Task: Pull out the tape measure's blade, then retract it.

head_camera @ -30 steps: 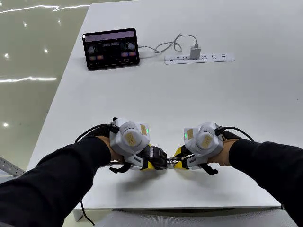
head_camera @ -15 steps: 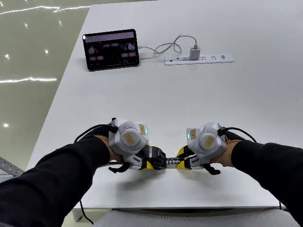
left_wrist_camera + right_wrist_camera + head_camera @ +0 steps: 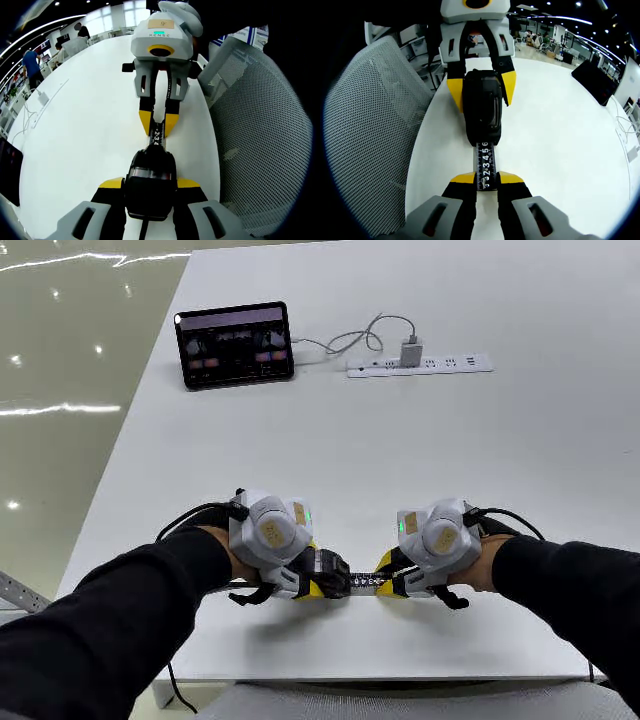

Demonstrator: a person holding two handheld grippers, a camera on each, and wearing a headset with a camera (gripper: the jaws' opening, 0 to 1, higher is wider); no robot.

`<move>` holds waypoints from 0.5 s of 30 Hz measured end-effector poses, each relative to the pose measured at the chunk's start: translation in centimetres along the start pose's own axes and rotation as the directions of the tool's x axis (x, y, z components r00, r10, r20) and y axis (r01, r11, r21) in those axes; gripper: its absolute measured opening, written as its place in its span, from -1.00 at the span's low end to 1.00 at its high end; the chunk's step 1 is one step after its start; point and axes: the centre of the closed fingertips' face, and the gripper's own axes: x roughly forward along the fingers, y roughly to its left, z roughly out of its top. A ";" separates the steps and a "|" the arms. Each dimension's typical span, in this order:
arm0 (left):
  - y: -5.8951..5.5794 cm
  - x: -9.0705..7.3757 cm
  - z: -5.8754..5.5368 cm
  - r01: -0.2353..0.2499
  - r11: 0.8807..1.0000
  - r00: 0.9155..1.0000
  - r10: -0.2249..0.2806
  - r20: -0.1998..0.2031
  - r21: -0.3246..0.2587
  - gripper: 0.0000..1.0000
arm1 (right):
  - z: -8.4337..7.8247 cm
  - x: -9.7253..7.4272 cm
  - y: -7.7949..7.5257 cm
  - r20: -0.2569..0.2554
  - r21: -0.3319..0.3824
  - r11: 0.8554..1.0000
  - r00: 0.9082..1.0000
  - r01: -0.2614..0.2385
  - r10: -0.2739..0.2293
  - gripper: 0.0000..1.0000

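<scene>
Blade out a short way between my two tongs

My left gripper (image 3: 150, 184) clamps the black tape measure (image 3: 151, 167) by the table's (image 3: 400, 440) near edge; my right gripper (image 3: 486, 181) pinches its blade (image 3: 485, 157) (numbers up to 6 showing).

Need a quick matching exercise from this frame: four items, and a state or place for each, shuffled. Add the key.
Things:
1. tape measure case
2. blade
3. tablet
4. power strip

States or places:
A. has a white charger plugged into it
B. a short length is out, pinched near its end by the right gripper
C. screen lit, at the far left of the table
D. black, clamped in the left gripper

Pairs: 1-D, 2-B, 3-C, 4-A
</scene>
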 end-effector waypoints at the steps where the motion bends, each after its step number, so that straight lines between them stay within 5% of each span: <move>1: 0.0 0.0 0.0 0.001 1.000 1.000 -0.001 0.000 0.000 -0.36 | 0.0 0.0 0.0 -0.002 -0.001 1.000 1.000 0.001 -0.001 -0.79; 15: 0.0 0.0 0.0 0.001 1.000 1.000 -0.001 0.005 0.004 -0.36 | -0.5 -0.3 0.1 -0.009 0.018 1.000 1.000 0.009 -0.008 -0.79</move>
